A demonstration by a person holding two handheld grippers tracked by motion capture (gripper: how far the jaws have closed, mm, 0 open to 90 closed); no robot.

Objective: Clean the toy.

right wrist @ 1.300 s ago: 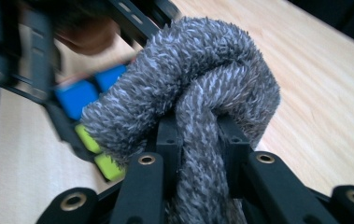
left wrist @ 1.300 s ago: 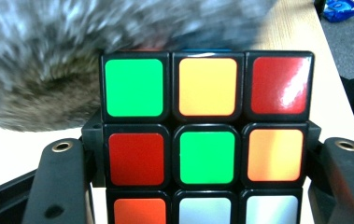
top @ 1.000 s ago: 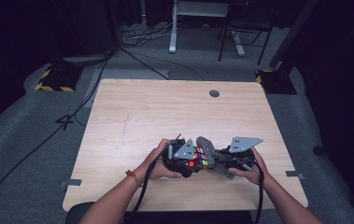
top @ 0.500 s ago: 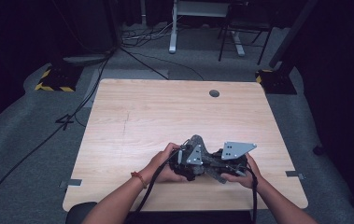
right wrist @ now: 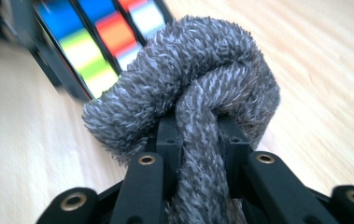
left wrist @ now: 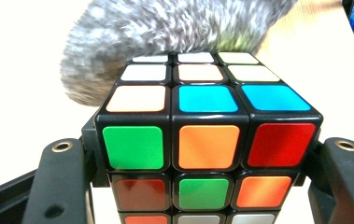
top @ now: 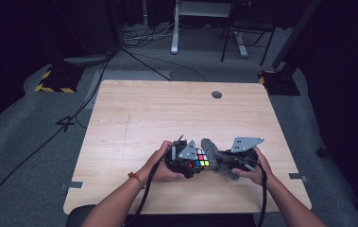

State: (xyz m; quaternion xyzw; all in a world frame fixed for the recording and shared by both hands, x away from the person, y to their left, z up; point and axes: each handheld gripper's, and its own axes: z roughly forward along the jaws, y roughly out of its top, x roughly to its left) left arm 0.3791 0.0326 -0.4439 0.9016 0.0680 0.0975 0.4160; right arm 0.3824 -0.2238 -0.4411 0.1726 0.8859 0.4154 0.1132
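1. Two forearms come in from the bottom edge of the high view, each hand holding a gripper low in the frame, right of centre, over the near part of the desk [top: 134, 118].
2. Left gripper [top: 186, 161]: its jaws are closed on a puzzle cube [left wrist: 207, 140], one jaw pressed to each side of it. In the left gripper view the cube sits at the centre of the frame, its near face showing green, orange and red squares and its top face white, pale orange and blue ones.
3. Right gripper [right wrist: 198, 135]: its jaws are clamped narrowly on a fuzzy grey cloth [right wrist: 188, 84], which is bunched into a loop at the centre of the right gripper view, above the jaws.
4. Cube and cloth meet: in the high view the cloth lies just right of the cube, and in the left gripper view it rises behind the cube's top face at the upper middle of the frame.
5. Beyond the grippers, the light wooden desk has a small round cable port [top: 217, 94] near its far edge.
6. Farther off, at the top of the high view, cables [top: 143, 40] trail over a grey floor.
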